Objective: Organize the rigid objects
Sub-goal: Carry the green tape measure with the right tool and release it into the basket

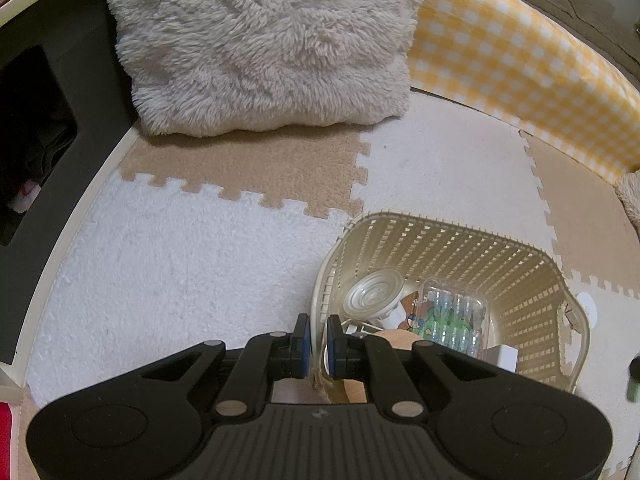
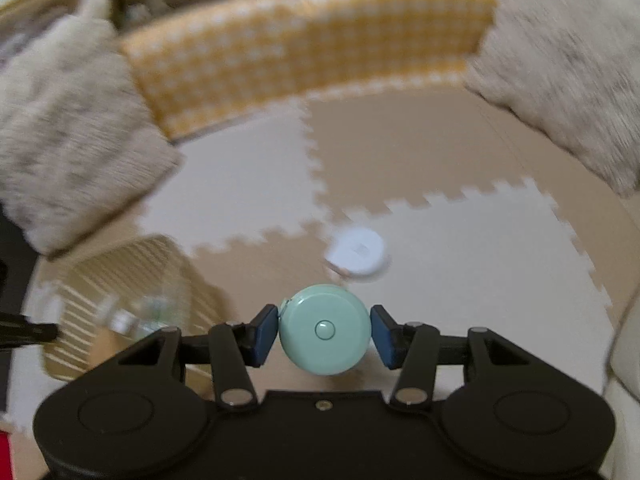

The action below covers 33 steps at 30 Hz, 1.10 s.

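Right gripper [image 2: 324,334] clamped on mint round case [image 2: 324,330], white disc [image 2: 357,255] at one o'clock; left gripper [image 1: 318,344] pinching basket [image 1: 460,256] rim.

one basket [image 1: 532,276], two fluffy cushions [image 2: 68,152], one mint round case [image 2: 324,330], one white disc [image 2: 357,254]

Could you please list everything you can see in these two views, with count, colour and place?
basket: one, cream, on the mat, rim clamped.
suction disc: one, clear, inside the basket.
clear case: one, transparent, inside the basket.
white disc: one, white, on the mat.
round mint case: one, mint, between the right pads.
fluffy cushion: one here, cream, beyond the mat.
foam mat: white and tan tiles.
left hand-held gripper: black, shut on the rim.
right hand-held gripper: black, gripping the case.
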### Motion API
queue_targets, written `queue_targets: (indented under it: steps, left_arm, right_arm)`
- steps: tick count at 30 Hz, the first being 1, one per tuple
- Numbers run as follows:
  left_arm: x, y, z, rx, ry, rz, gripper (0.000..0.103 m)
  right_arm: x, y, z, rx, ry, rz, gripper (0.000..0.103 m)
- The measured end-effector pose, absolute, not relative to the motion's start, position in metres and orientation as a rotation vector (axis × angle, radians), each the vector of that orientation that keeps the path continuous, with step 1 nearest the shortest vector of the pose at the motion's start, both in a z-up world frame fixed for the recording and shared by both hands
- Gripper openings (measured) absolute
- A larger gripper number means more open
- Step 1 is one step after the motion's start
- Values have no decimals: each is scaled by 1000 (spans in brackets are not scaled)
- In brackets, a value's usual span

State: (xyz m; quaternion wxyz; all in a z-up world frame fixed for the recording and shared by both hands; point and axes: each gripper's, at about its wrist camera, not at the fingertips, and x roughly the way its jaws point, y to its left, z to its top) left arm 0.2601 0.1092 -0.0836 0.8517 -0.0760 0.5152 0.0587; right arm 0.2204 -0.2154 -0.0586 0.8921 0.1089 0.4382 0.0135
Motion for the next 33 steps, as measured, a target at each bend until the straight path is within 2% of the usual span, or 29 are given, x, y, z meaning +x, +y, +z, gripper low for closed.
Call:
queue_targets:
  steps: [9, 20, 33]
  left_arm:
    - [260, 109, -83, -161, 1085, 124, 9]
    - [260, 109, -84, -163, 1084, 123, 9]
    - [260, 108, -83, -162, 1084, 124, 9]
  right_arm:
    - [223, -153, -37, 227, 881, 212, 51]
    - [239, -95, -55, 189, 986, 293, 51]
    - [250, -74, -72, 126, 1047, 266, 51]
